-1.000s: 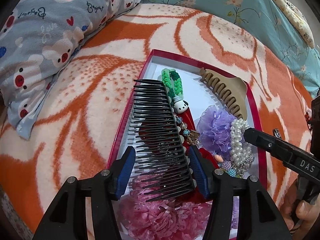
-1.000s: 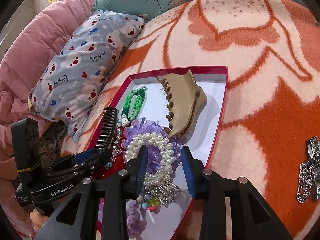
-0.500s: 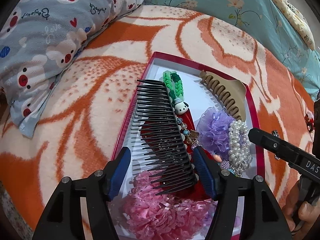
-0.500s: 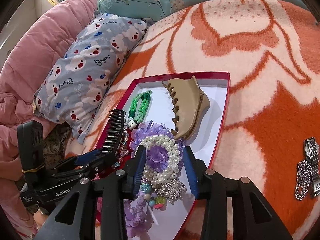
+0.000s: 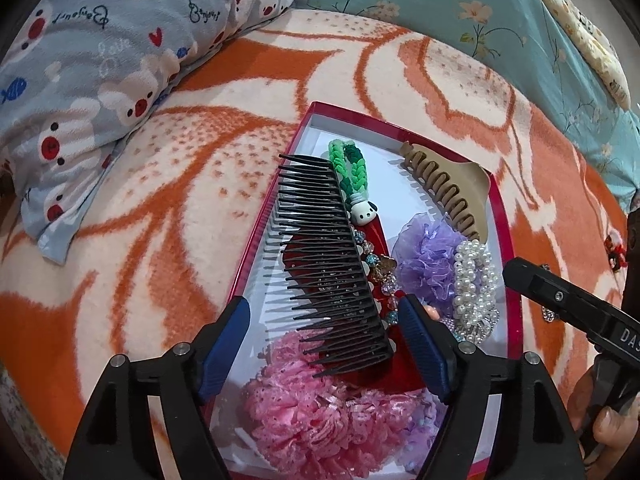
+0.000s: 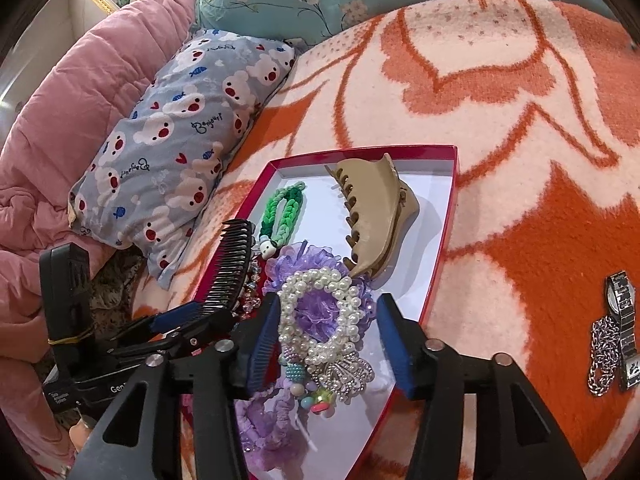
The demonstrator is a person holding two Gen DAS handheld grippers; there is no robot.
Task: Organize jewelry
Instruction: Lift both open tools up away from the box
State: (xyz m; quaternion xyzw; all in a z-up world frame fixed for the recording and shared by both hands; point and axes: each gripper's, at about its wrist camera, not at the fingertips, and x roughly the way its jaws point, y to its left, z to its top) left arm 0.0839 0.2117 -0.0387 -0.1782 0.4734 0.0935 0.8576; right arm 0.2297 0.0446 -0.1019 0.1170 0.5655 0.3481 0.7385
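Now, comb: black comb (image 5: 332, 264) lies in the red box (image 5: 506, 248), apparently resting on other pieces.
Left claw (image 5: 326, 350): spread wide, touching nothing.
Right claw (image 6: 326, 340): parted over the pearl bracelet (image 6: 320, 316).
Blanket: watch (image 6: 622, 320) lies apart.

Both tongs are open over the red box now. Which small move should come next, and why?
Probably move the right tongs toward the watch and the silver chain. Both lie on the blanket, outside the red box, while the black comb and the pearl bracelet already lie inside it. Both tongs are open, so the right one is free to grasp.
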